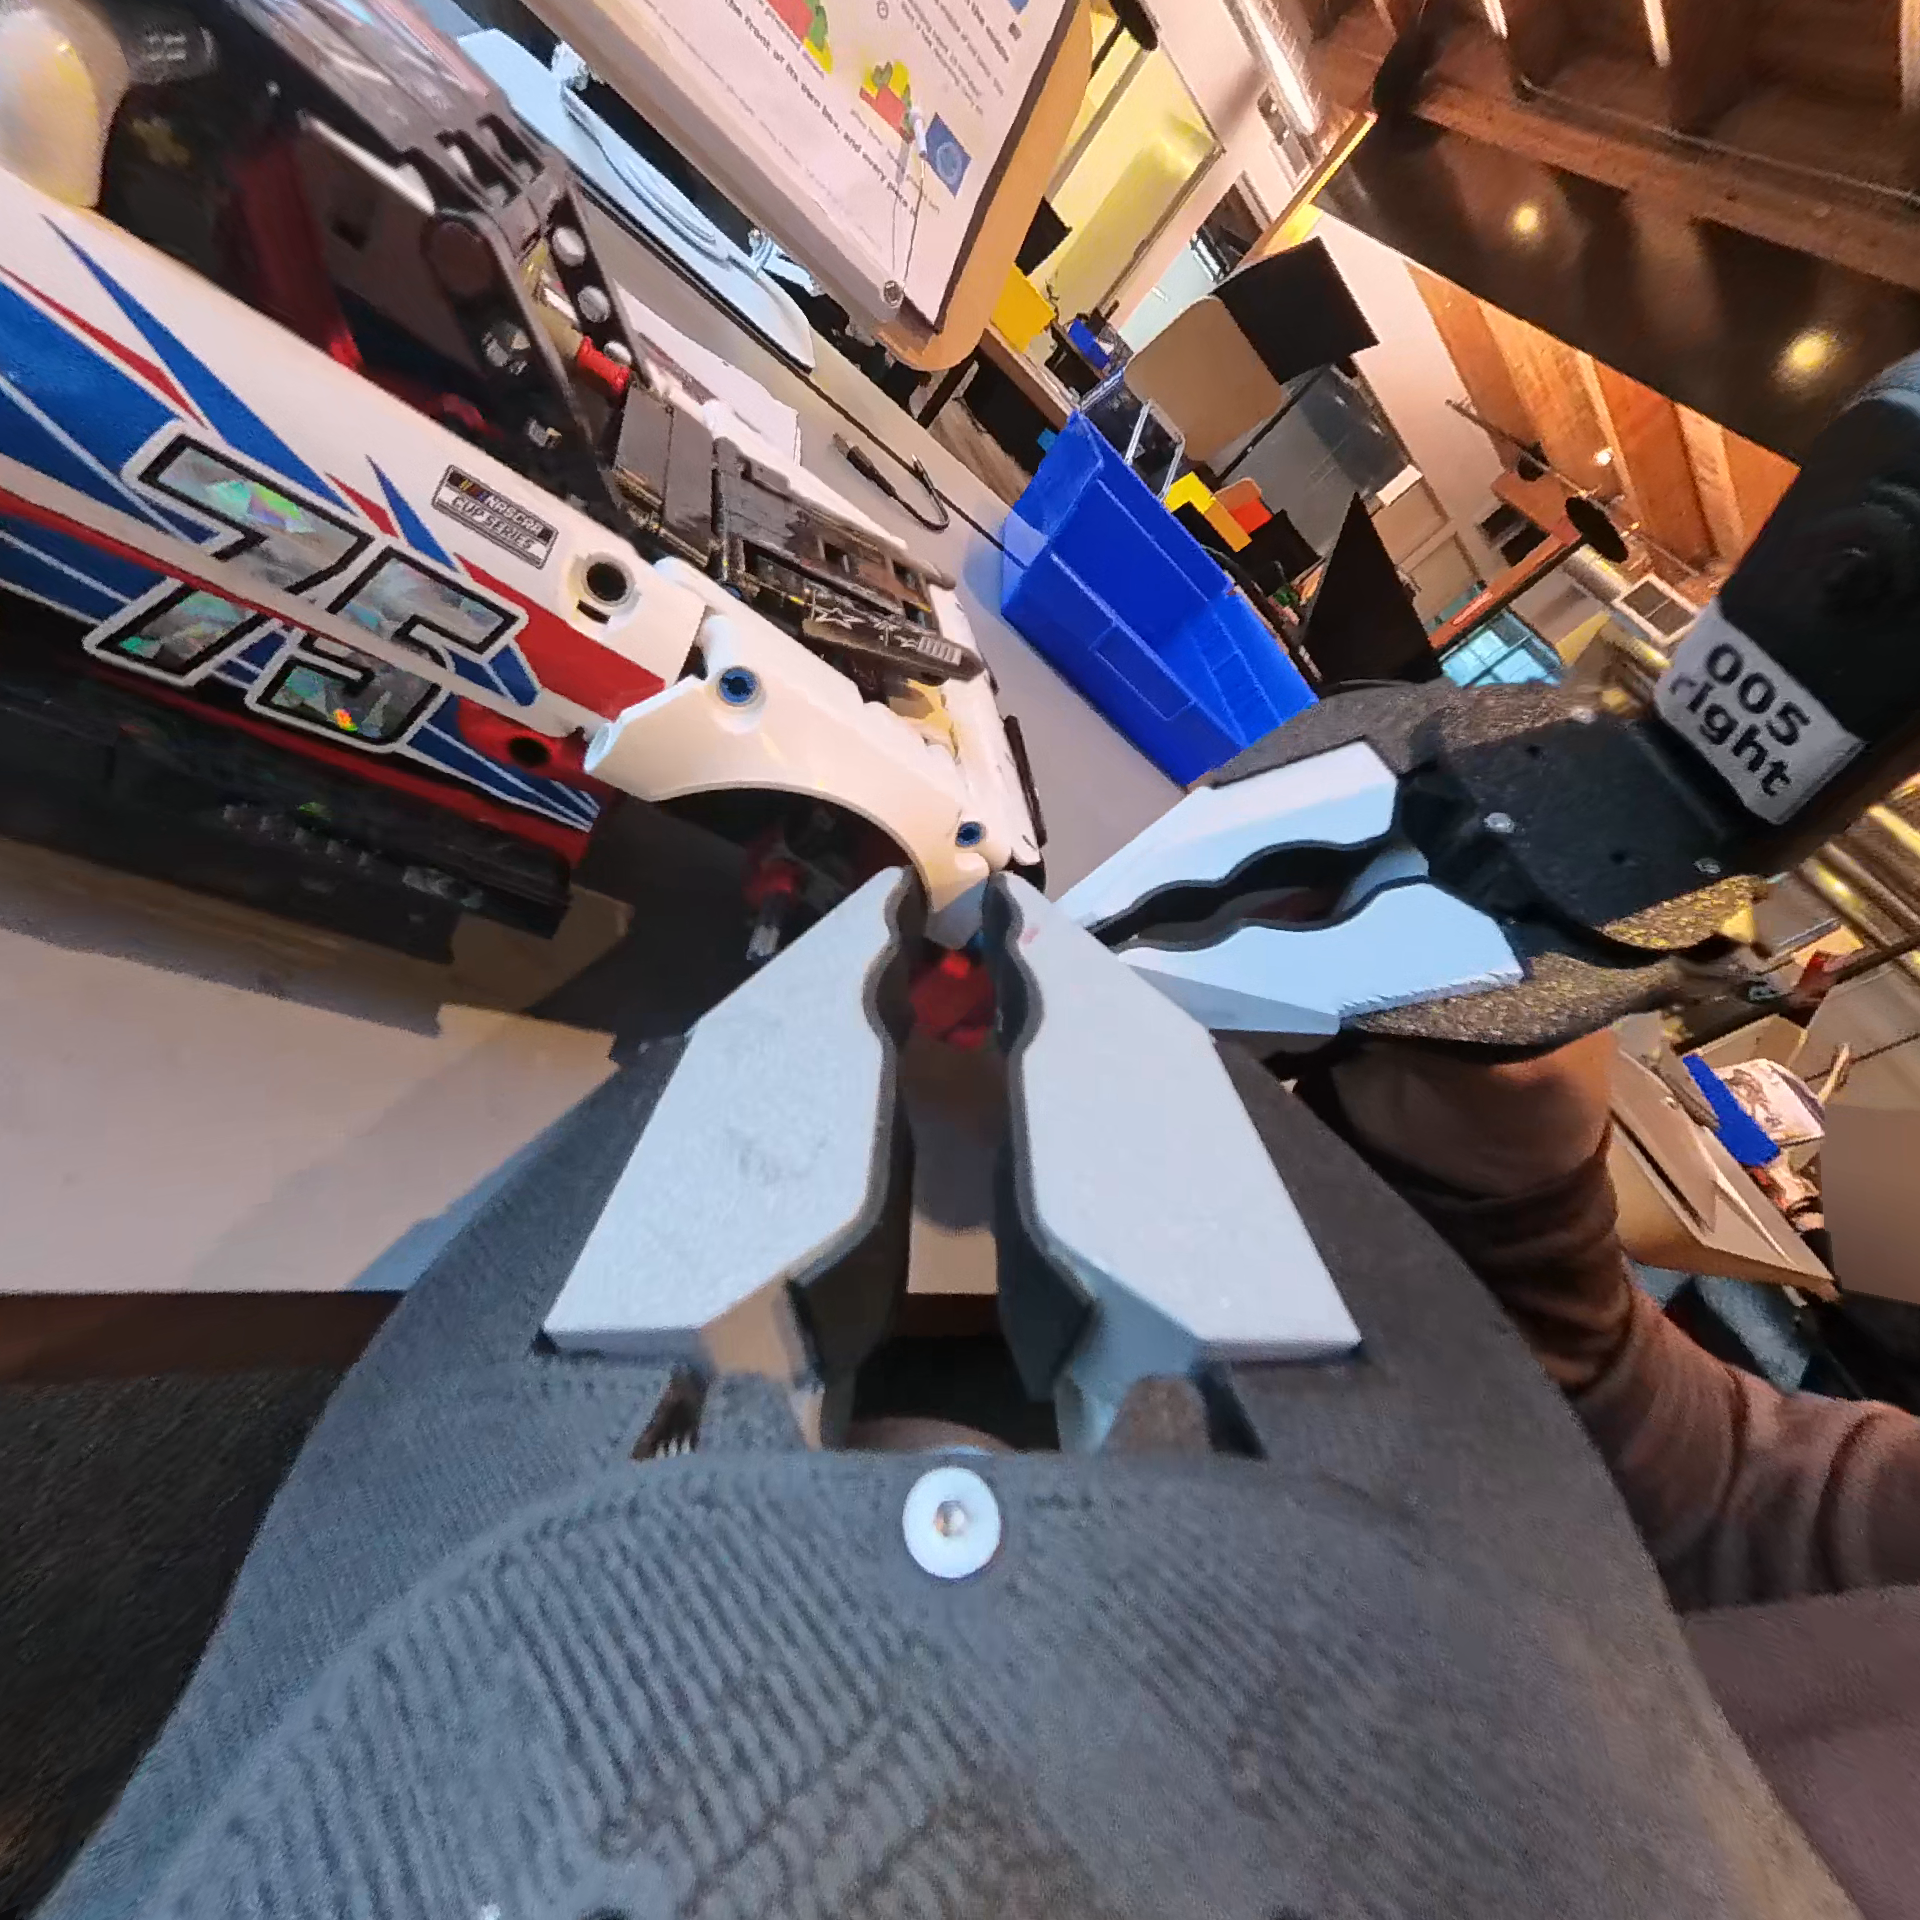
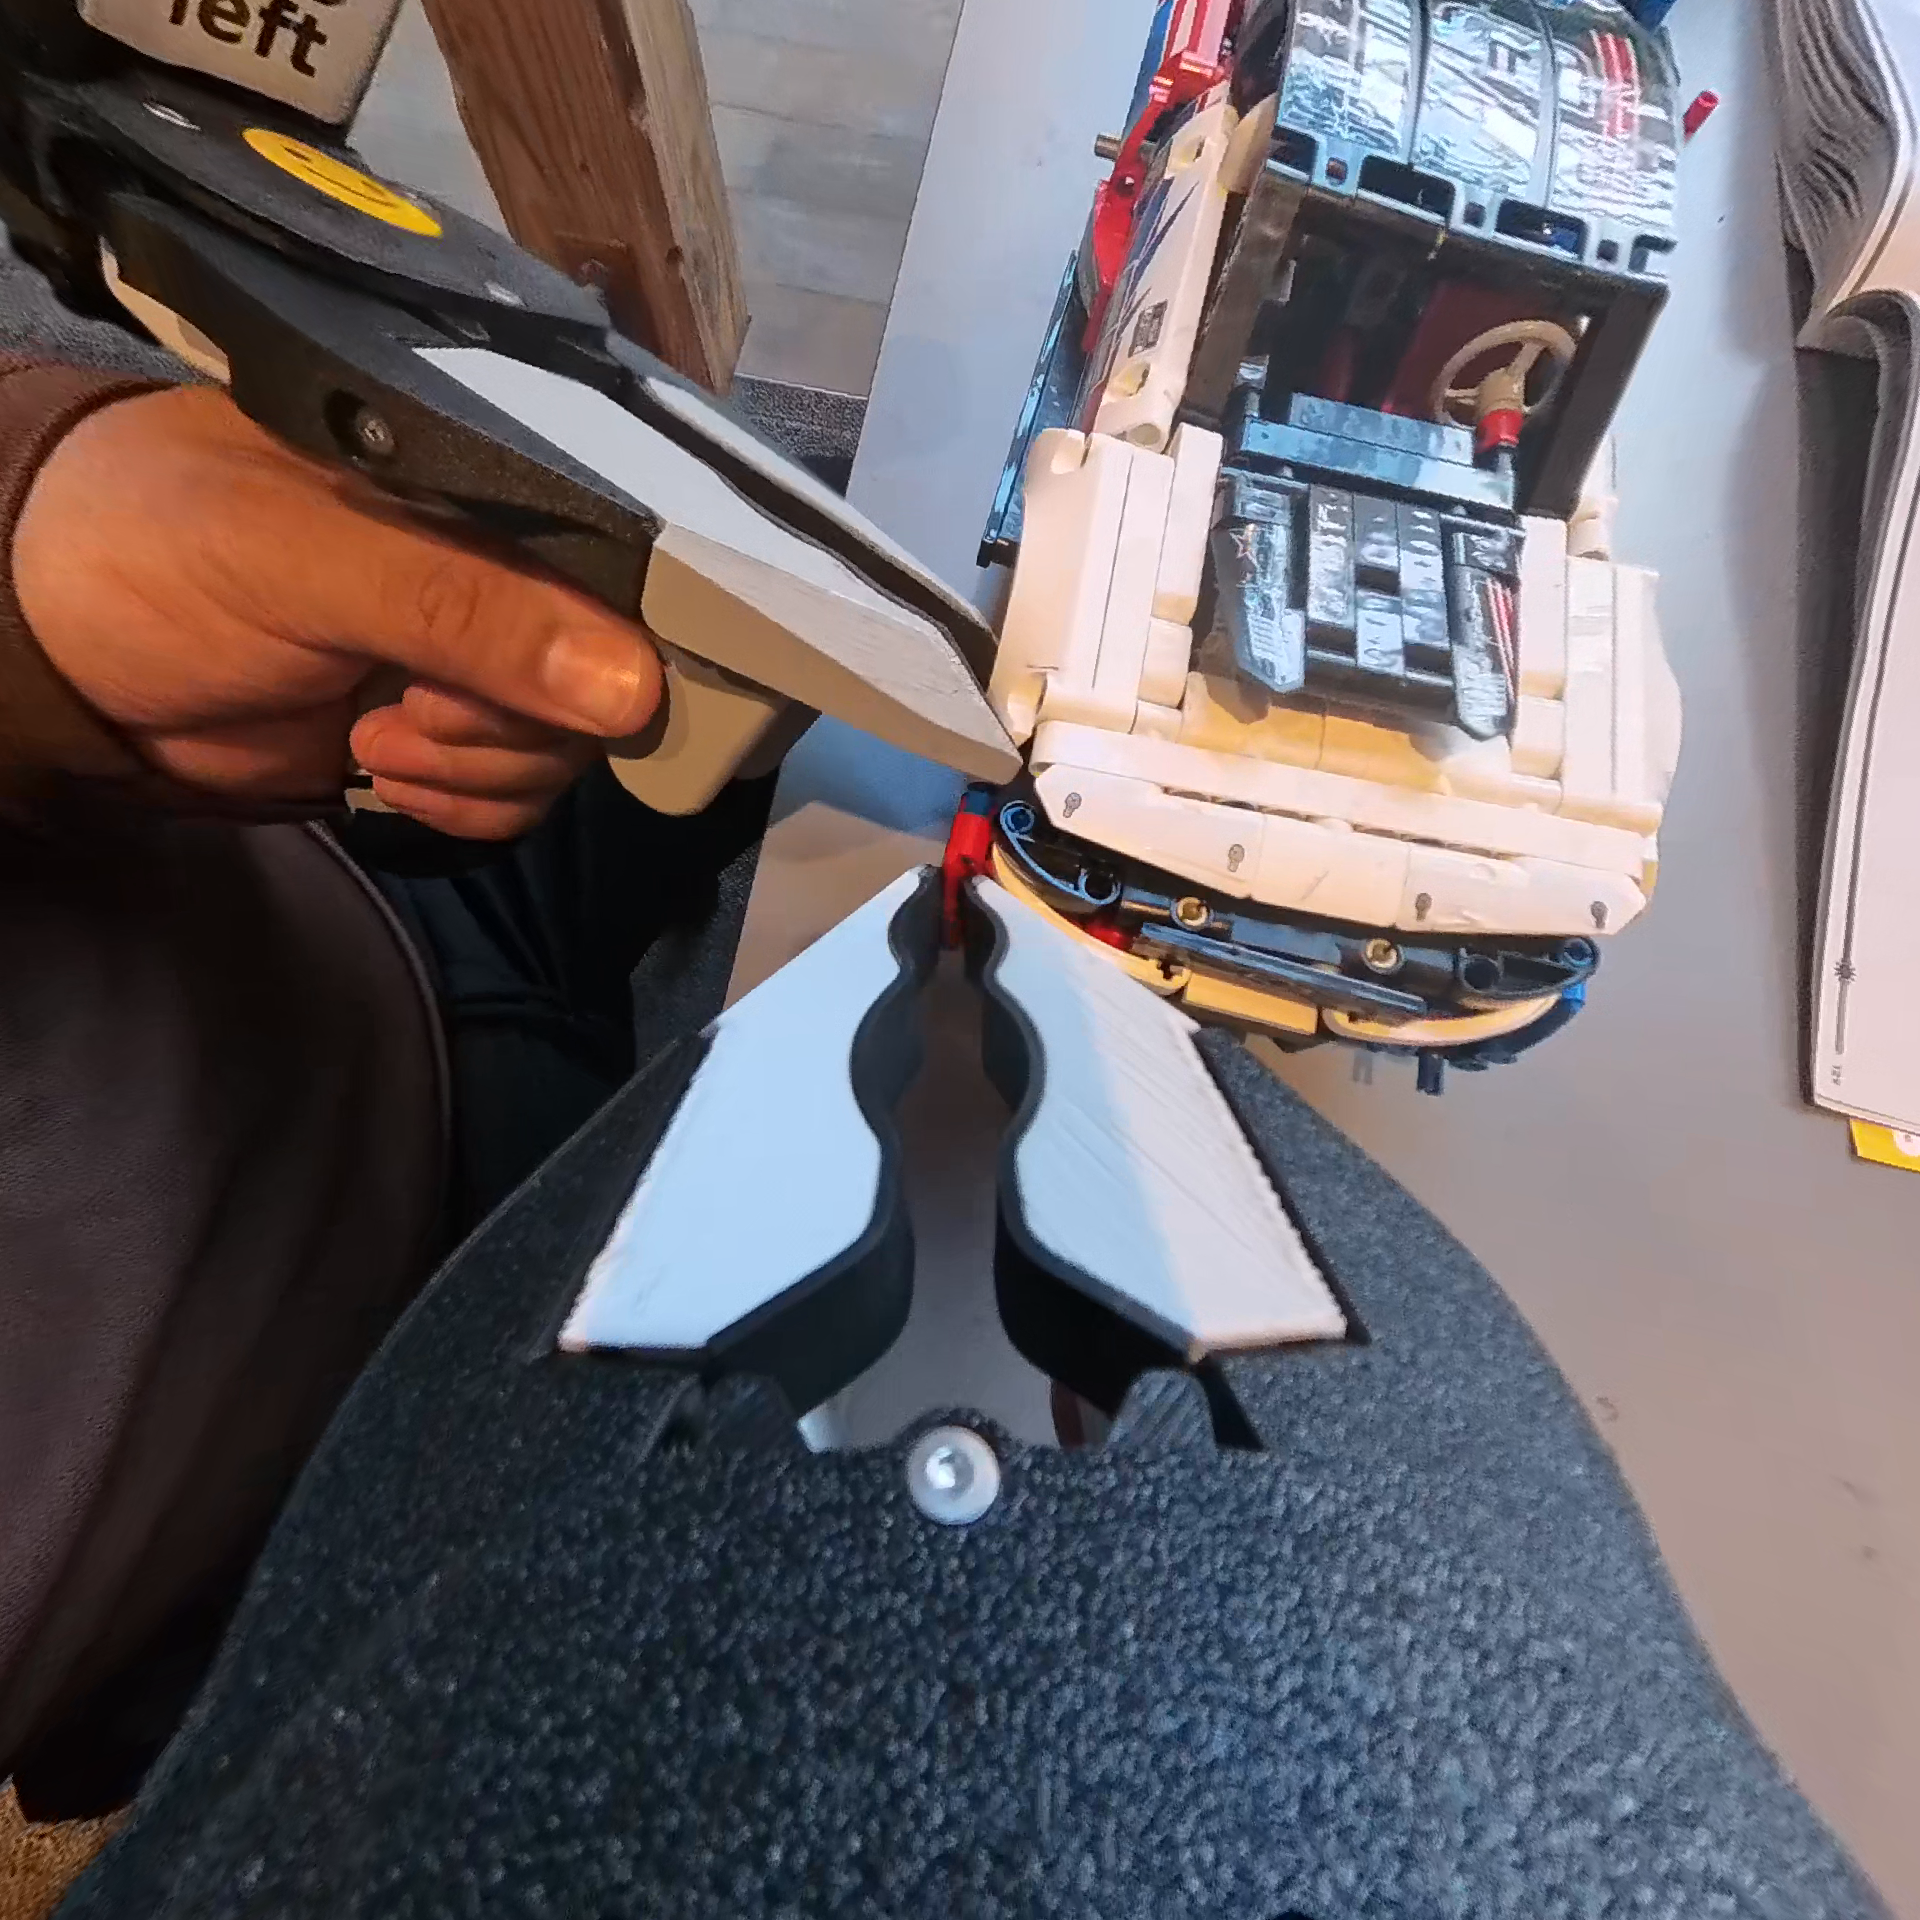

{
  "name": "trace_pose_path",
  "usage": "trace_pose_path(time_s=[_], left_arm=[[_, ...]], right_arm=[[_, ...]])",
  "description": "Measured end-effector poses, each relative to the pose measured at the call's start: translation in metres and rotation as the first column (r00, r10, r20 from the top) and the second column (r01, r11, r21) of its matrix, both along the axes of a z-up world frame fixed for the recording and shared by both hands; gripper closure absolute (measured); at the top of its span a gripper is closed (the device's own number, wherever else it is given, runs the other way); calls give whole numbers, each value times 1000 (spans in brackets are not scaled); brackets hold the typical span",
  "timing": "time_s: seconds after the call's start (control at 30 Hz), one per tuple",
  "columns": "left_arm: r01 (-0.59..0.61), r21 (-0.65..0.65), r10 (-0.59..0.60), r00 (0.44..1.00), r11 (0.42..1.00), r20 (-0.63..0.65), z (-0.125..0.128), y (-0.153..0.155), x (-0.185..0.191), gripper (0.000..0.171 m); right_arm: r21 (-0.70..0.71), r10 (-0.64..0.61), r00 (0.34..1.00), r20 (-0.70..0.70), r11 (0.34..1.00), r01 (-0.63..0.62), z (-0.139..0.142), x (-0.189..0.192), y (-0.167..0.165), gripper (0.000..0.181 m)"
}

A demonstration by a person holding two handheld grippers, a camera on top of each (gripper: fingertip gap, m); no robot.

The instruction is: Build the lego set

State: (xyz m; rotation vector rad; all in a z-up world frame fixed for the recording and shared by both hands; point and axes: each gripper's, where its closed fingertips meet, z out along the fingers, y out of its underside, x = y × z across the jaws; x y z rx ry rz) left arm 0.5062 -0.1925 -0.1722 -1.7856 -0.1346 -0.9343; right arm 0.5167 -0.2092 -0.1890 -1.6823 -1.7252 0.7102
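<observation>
The lego car [image 1: 343, 582], white with blue and red stripes, lies on the table; the right wrist view shows it nose-first [image 2: 1340, 665]. My left gripper [image 1: 951, 906] is shut on the white fender end [image 1: 951, 920] at the car's front corner, and it reaches in from the upper left in the right wrist view [image 2: 987, 748]. My right gripper [image 2: 951, 883] is shut on a small red piece [image 2: 958, 847] at the same corner under the bumper. The red piece also shows between my left fingers [image 1: 948, 997]. The right gripper [image 1: 1112, 935] comes in from the right.
A blue bin [image 1: 1122, 603] stands behind the car's nose, with an instruction board [image 1: 831, 125] above it. An open booklet [image 2: 1860, 520] lies right of the car. A wooden post [image 2: 592, 156] stands at upper left. A hand [image 2: 260, 623] holds the left gripper. Left and right tips are no more than a few centimetres apart.
</observation>
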Motion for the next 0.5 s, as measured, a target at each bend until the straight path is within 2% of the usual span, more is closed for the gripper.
trace_pose_path(time_s=[0.2, 0.4, 0.5], left_arm=[[-26, 10, 25, 994, 1000, 104, 0, 0, 0, 162], [-47, -14, 49, 932, 999, 360, 1, 0, 0, 163], [-52, 6, 46, 930, 999, 365, 1, -1, -2, 163]], right_arm=[[-18, -3, 1000, 11, 1000, 3, -1, 1, 0, 181], [-34, 16, 1000, 25, 999, -15, -1, 1, -1, 181], [-35, 22, 1000, 14, 999, -21, -1, 0, -2, 180]])
